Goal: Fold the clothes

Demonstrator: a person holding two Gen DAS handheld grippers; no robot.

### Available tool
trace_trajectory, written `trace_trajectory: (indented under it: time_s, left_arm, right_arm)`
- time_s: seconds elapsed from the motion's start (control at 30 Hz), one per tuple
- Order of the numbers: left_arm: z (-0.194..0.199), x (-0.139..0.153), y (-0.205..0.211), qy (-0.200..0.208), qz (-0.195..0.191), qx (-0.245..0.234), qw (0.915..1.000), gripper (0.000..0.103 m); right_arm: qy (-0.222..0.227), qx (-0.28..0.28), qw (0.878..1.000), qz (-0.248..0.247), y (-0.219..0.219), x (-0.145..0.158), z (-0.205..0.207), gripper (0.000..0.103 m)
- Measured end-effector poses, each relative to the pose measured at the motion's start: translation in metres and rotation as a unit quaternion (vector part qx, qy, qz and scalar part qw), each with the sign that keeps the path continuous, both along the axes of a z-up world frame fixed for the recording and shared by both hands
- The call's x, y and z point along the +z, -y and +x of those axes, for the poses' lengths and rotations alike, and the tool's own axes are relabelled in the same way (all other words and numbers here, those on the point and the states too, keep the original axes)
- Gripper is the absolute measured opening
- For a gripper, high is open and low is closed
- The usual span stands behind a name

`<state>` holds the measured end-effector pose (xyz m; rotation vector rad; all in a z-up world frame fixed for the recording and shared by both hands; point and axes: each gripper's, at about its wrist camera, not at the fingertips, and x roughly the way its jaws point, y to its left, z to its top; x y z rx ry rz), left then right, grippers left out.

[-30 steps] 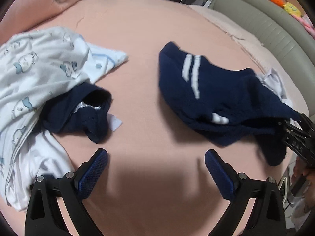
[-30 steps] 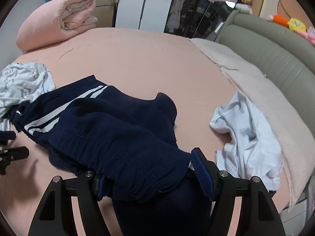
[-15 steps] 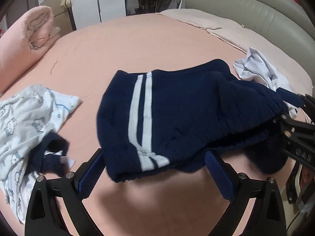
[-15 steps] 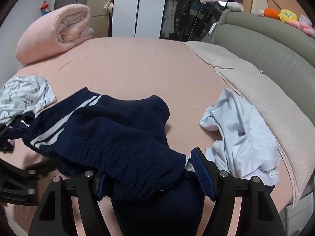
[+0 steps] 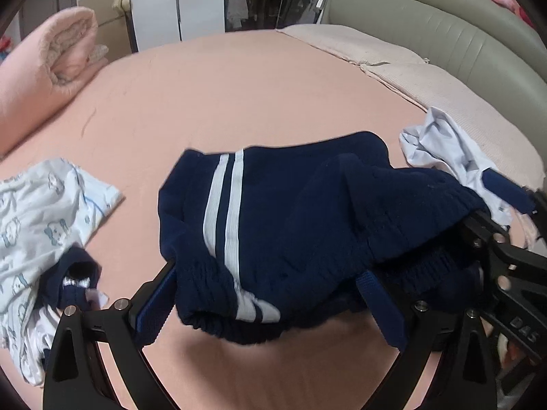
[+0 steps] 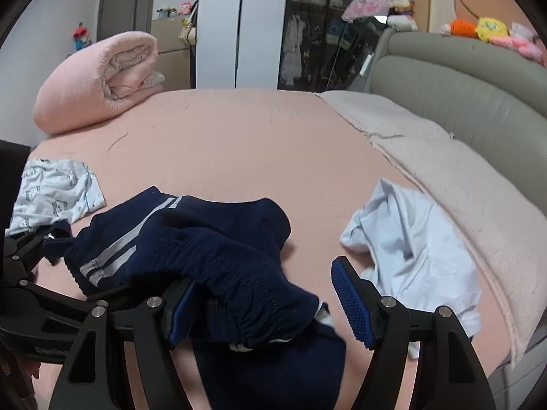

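Note:
Navy trousers (image 5: 290,225) with two white side stripes lie bunched on the pink bed (image 5: 239,95). My left gripper (image 5: 266,275) is open, its fingers wide apart, and the gathered waistband end sits between them, lapping over the left finger (image 5: 154,300). My right gripper (image 6: 263,273) is also open. The other waistband end of the trousers (image 6: 205,249) is draped over its left finger (image 6: 181,307), and navy cloth hangs down below it. The two grippers are close, side by side.
A crumpled white shirt (image 6: 410,239) lies right of the trousers. A pale printed garment (image 5: 41,212) and a small navy item (image 5: 75,280) lie to the left. A rolled pink blanket (image 6: 99,78) sits far left, a beige throw (image 6: 444,171) and grey headboard (image 6: 461,95) to the right.
My left gripper has come forward and tilted up until the striped waistband end sits between its fingers. The trousers have bunched closer together. The right gripper has stayed open under the cloth.

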<state>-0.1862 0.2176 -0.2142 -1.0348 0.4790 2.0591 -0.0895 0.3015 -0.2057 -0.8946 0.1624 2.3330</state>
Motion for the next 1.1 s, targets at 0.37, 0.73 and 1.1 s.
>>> trace_trajectory:
  time_s: [0.37,0.73,1.1]
  left_arm:
    - [-0.035,-0.016,0.037,0.016,0.015,0.098,0.9950,0.100]
    - [-0.021,-0.030,0.056,-0.079,-0.041,0.083,0.9926,0.100]
    - [-0.059,-0.024,0.106,-0.030,0.012,0.172,0.9845,0.100]
  right_arm:
    - [-0.010,-0.014,0.999,0.044,-0.002,0.007,0.008,0.072]
    - [0.014,-0.038,0.997,0.066,-0.014,-0.002,0.016,0.072]
    - [0.020,-0.079,0.997,-0.004,-0.052,-0.020,0.046,0.076]
